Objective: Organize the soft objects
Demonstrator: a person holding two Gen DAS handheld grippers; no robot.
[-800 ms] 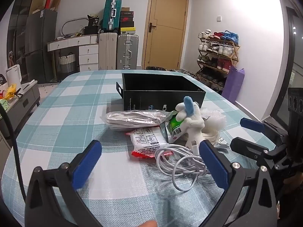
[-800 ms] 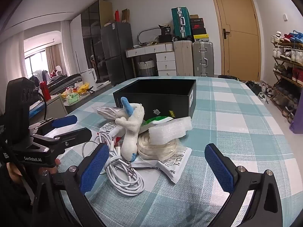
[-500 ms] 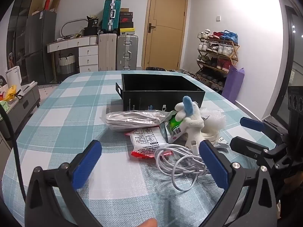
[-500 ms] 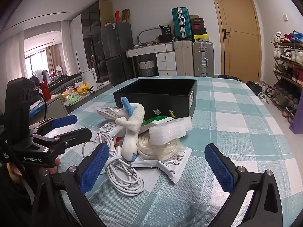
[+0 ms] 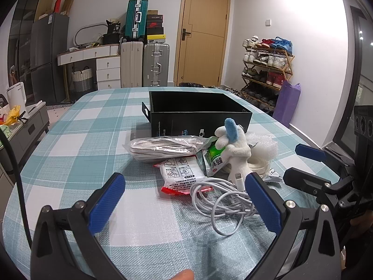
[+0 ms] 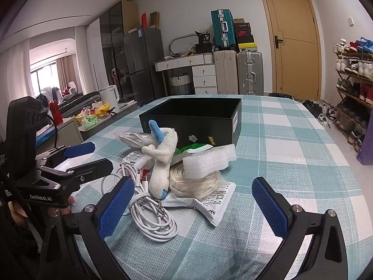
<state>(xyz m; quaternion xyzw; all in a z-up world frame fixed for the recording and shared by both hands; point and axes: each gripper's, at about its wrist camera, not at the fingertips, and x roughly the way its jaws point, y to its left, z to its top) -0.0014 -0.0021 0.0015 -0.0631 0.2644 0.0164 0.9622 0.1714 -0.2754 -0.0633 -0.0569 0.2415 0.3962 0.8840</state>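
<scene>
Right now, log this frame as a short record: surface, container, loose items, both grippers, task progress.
surface: table with teal checked cloth
container: open black box, nothing seen inside, behind the pile
loose items: white plush toy with blue horn, coiled white cable, foam piece, cream cord coil, bagged grey bundle, printed white packet, green pouch
left gripper: open, empty
right gripper: open, empty
progress: nothing boxed yet

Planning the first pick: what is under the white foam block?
The white foam block rests on a cream coiled cord bundle, which lies on a printed white packet. Anything beneath is hidden.
</scene>
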